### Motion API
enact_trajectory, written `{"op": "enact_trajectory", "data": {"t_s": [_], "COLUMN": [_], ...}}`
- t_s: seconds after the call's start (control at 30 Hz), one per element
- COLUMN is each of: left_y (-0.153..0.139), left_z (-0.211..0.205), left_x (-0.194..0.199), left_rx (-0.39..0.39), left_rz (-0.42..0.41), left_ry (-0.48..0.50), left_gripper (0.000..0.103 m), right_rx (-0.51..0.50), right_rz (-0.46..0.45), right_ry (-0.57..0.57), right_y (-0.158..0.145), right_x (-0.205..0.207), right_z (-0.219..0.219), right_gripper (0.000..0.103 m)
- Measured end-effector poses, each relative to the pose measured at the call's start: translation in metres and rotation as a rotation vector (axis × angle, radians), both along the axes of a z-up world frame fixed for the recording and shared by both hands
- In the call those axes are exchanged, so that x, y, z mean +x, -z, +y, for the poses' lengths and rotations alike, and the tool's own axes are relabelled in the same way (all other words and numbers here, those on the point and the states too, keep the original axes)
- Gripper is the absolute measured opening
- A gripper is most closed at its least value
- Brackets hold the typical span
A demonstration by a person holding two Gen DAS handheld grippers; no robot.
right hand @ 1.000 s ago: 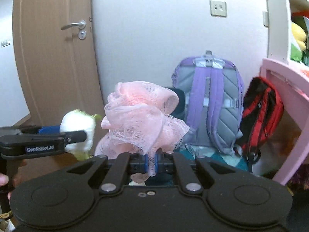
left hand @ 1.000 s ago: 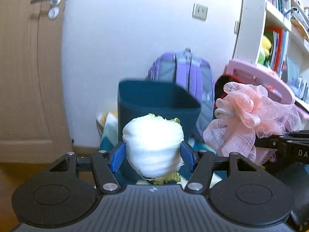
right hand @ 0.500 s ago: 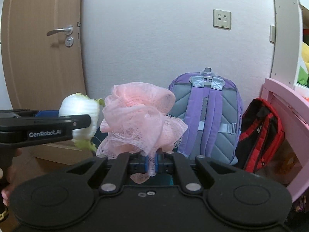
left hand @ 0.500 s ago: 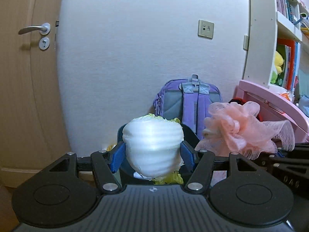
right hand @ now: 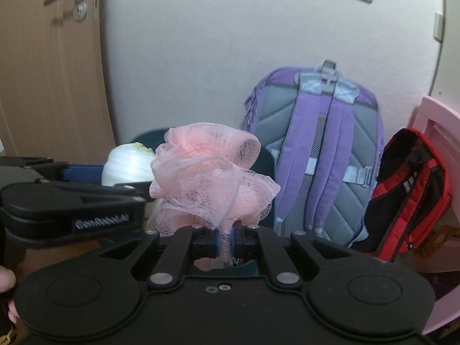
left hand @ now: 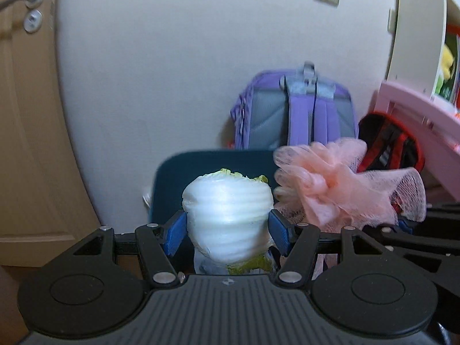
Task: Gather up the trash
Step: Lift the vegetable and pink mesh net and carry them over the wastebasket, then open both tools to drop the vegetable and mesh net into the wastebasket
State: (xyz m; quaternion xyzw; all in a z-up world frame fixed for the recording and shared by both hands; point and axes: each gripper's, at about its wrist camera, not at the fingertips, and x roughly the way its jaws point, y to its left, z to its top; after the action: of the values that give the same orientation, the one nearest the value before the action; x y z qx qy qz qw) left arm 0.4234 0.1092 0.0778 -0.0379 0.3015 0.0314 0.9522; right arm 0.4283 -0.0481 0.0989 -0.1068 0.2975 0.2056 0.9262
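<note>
My left gripper (left hand: 227, 233) is shut on a white cabbage piece (left hand: 227, 212) with green-yellow leaf edges, held just in front of a dark teal bin (left hand: 178, 184). My right gripper (right hand: 225, 240) is shut on a pink mesh bath sponge (right hand: 207, 172), held to the right of the cabbage; the sponge also shows in the left wrist view (left hand: 339, 189). In the right wrist view the cabbage piece (right hand: 126, 169) and the left gripper's body sit at the left, and the bin's rim (right hand: 146, 138) shows behind them. The bin's inside is hidden.
A purple and grey backpack (right hand: 322, 149) leans on the white wall behind the bin. A red and black backpack (right hand: 411, 201) sits to its right by pink furniture (left hand: 417, 115). A wooden door (right hand: 49, 72) stands at the left. A white shelf (left hand: 414, 28) is at the right.
Both views shifted: the bin dropped behind the cabbage half a second ago and shows again now. Both grippers keep their hold, and the sponge stays beside the cabbage.
</note>
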Motion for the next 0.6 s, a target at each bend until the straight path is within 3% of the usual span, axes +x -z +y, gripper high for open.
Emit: {"op": "enact_trajectory", "data": {"t_s": [0.27,0.6], "left_y": [0.031,0.038], "left_z": [0.000,0.001], "left_x": [0.031,0.034], "left_rx": [0.021,0.007], "left_rz": [0.095,0.114], "left_ry": [0.001,-0.001], "left_gripper": [0.062,0.065], "right_rx": [-0.057,-0.057], "right_rz": [0.072,0.044], "right_ry": [0.000,-0.012], "right_y": [0.030,0.031], "right_x": [0.026,0.024], "right_z": [0.007,0.001], "right_gripper": [0.015,0.033]}}
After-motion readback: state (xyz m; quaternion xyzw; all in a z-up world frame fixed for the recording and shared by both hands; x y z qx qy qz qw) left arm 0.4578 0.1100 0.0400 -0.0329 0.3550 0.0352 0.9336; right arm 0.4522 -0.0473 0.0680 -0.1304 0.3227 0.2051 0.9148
